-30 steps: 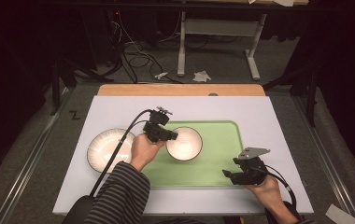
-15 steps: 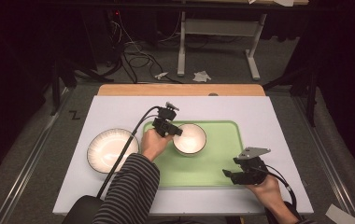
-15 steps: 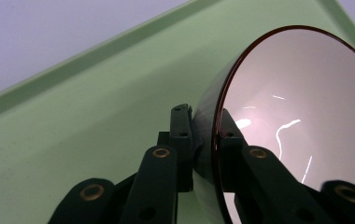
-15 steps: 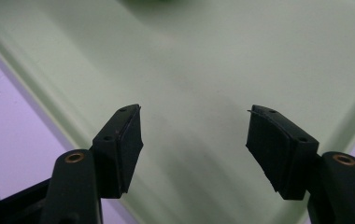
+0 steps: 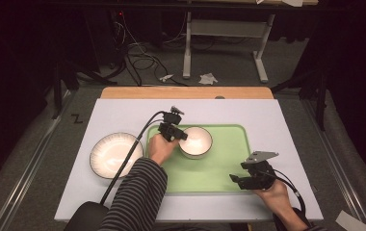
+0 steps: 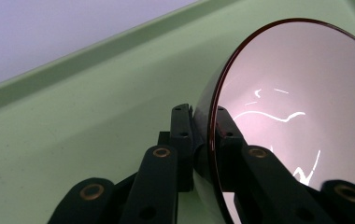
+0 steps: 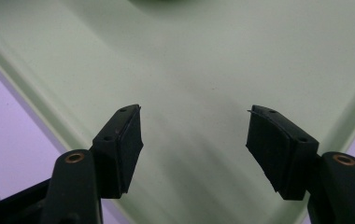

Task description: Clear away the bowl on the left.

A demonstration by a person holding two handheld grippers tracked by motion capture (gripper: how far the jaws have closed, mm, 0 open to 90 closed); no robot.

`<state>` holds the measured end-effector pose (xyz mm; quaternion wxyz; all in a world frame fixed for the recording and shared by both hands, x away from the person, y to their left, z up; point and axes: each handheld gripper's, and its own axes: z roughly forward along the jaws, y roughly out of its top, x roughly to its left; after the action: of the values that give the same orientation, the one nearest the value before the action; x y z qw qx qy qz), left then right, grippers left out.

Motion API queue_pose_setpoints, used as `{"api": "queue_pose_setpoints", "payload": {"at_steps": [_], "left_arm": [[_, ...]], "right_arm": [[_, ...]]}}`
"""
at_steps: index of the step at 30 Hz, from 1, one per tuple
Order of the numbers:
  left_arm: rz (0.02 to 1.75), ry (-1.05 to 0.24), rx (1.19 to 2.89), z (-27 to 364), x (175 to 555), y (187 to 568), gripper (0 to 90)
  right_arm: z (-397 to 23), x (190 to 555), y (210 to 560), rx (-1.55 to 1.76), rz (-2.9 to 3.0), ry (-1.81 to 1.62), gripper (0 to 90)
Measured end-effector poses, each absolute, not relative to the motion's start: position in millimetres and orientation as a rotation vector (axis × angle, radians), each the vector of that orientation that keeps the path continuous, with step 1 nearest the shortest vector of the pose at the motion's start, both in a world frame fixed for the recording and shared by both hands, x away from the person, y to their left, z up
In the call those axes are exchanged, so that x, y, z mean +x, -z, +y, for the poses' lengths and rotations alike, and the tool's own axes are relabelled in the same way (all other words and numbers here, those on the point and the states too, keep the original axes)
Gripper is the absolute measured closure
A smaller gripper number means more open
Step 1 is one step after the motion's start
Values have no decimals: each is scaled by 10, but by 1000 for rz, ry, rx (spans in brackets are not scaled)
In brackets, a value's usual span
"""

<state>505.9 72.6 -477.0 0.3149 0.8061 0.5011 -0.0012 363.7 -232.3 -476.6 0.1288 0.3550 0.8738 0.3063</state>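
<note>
With the left gripper (image 5: 183, 136) pinching the rim of the bowl (image 5: 196, 141) on the green tray (image 5: 229, 163), lower it flat before releasing, while the right gripper (image 5: 235, 179) waits wide open over the tray's near corner.

1. In the left gripper view, the bowl (image 6: 301, 107) is cut off by the right and bottom edges; its base is out of sight.
2. In the high view, the left gripper (image 5: 180, 135) hides part of the bowl's rim.
3. The striped sleeve (image 5: 137, 197) covers the green tray's (image 5: 219, 168) near-left corner.
4. Whether the bowl rests on the tray cannot be told.
</note>
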Motion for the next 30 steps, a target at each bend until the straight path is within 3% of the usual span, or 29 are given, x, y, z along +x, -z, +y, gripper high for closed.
{"api": "queue_pose_setpoints", "payload": {"at_steps": [8,14,17,30], "left_arm": [[1301,-4,2130,692,5042,4818,779],[1281,-105,2105,766,4956,4698,492],[1259,-160,2109,799,4922,4631,409],[1197,-189,2094,951,4817,4422,347]], "right_arm": [[-2323,3635,4769,1041,2546,-884,370],[-2311,3637,4777,1025,2551,-887,370],[-2316,3632,4775,1039,2555,-879,368],[-2293,3650,4796,1039,2559,-869,367]]}}
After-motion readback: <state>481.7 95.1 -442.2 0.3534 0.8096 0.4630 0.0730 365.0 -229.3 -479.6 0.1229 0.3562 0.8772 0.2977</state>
